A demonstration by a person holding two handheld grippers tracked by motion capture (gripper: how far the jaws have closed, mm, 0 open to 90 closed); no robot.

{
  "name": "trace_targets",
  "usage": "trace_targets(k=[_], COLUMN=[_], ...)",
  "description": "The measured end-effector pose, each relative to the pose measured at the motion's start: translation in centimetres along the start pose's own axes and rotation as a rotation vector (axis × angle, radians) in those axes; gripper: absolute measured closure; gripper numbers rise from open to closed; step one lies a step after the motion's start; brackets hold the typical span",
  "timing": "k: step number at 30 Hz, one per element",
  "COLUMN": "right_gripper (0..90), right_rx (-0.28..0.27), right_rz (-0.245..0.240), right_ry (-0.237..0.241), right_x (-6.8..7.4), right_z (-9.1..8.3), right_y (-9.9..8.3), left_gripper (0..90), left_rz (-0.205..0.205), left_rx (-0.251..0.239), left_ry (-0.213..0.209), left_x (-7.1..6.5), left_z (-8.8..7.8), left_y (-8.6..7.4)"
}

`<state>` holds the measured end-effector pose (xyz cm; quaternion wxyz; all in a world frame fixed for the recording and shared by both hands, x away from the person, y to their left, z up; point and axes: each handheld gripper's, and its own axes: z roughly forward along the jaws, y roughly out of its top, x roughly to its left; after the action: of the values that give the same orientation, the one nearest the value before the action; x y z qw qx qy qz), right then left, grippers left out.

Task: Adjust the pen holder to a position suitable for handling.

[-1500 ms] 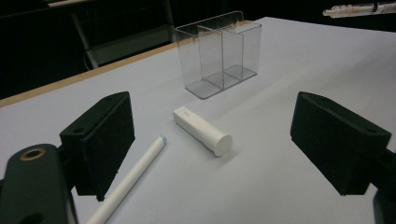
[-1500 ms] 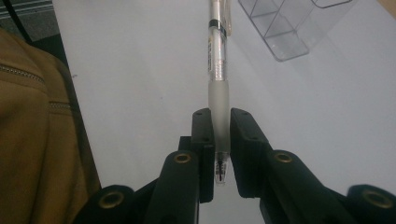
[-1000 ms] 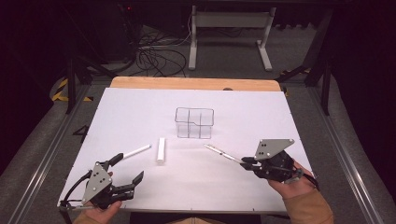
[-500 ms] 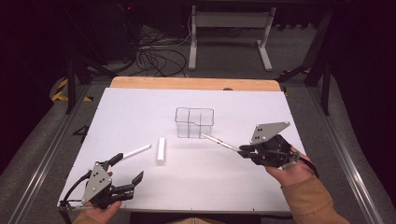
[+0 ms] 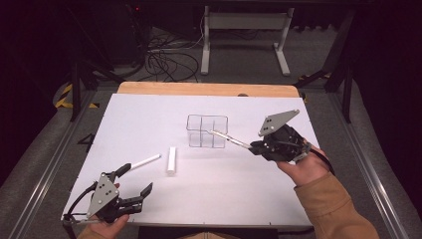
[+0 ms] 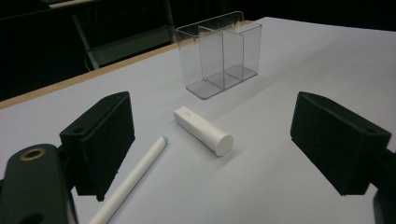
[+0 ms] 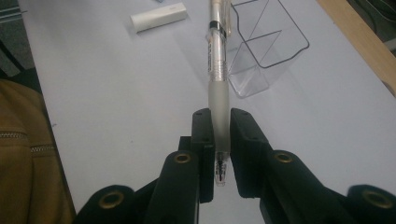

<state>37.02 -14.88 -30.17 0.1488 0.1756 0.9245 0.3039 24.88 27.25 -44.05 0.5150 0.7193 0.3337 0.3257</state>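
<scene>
I held the clear plastic pen (image 7: 218, 79) by its frosted rubber sleeve in the closed right tongs (image 7: 219, 140) (light, stiff, slippery elsewhere); left tongs (image 6: 212, 144) gaped empty.

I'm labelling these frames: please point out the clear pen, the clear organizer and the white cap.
clear pen (image 7: 218, 93), right gripper view, frosted grip section.
clear organizer (image 6: 219, 56), left gripper view, front wall.
white cap (image 6: 201, 129), left gripper view, middle of its side.

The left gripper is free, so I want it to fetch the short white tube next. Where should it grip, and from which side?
Grip the white tube across its middle, coming from above. It lies flat with its smooth round sides free, apart from the white stick. The left gripper is already open wide.
</scene>
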Motion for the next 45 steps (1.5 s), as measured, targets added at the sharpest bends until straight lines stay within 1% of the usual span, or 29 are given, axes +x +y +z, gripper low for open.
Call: trace_targets(k=[2,5,6,10,11,12,13,14,17,20,22,30,34,36,39,45], right_gripper=[81.0,80.9,80.9,80.9,80.9,80.9,80.9,80.9,80.9,80.9,80.9,80.9,80.9,80.9,80.9,80.8], right_rx=[0.012,0.020,0.020,0.036,0.036,0.042,0.046,0.054,0.067,0.070,0.077,0.101,0.107,0.108,0.115,0.127], right_rz=[-0.011,-0.004,0.007,0.007,0.010,0.009,0.017,0.009,0.017,0.027,0.036,0.046,0.047,0.053,0.051,0.073], right_ry=[0.000,-0.004,-0.008,-0.008,-0.001,-0.004,-0.005,0.002,0.004,0.006,0.005,0.004,0.005,0.006,0.007,0.013], right_x=[-0.3,-0.6,-0.6,-1.0,-1.1,-1.2,-1.2,-1.4,-1.7,-2.0,-2.1,-2.6,-2.8,-2.9,-3.1,-3.5], right_z=[0.0,0.0,0.0,0.2,0.3,0.4,0.5,0.6,0.8,1.1,1.3,2.4,2.6,2.8,3.0,3.2], right_y=[0.5,1.3,1.5,2.5,2.7,2.9,3.1,3.4,4.1,4.7,5.1,6.6,7.2,7.4,7.5,7.7], left_gripper=[14.5,14.5,14.5,14.5,14.5,14.5,14.5,14.5,14.5,14.5,14.5,14.5,14.5,14.5,14.5,14.5], left_rz=[0.000,0.001,0.001,0.003,0.003,0.003,0.001,0.001,0.001,0.001,-0.001,-0.002,0.000,-0.001,0.000,0.003], left_rx=[0.000,0.000,0.000,0.000,-0.001,-0.001,0.000,0.000,0.000,0.000,-0.001,-0.001,-0.002,-0.002,-0.002,-0.001], left_ry=[0.000,0.000,0.000,0.000,0.000,0.000,0.000,-0.001,-0.001,-0.002,-0.002,-0.003,-0.002,-0.003,-0.002,-0.004], left_x=[0.0,0.0,0.0,0.0,0.0,0.0,0.0,0.1,0.1,0.1,0.1,0.1,0.1,0.1,0.1,0.1], left_z=[0.0,0.0,0.0,0.0,0.0,0.0,0.0,0.0,0.0,0.0,0.0,0.0,-0.1,-0.1,-0.1,0.0], left_y=[0.0,0.0,0.0,0.0,0.0,0.0,0.0,0.0,0.0,0.0,0.0,0.0,0.0,0.0,-0.1,0.0])
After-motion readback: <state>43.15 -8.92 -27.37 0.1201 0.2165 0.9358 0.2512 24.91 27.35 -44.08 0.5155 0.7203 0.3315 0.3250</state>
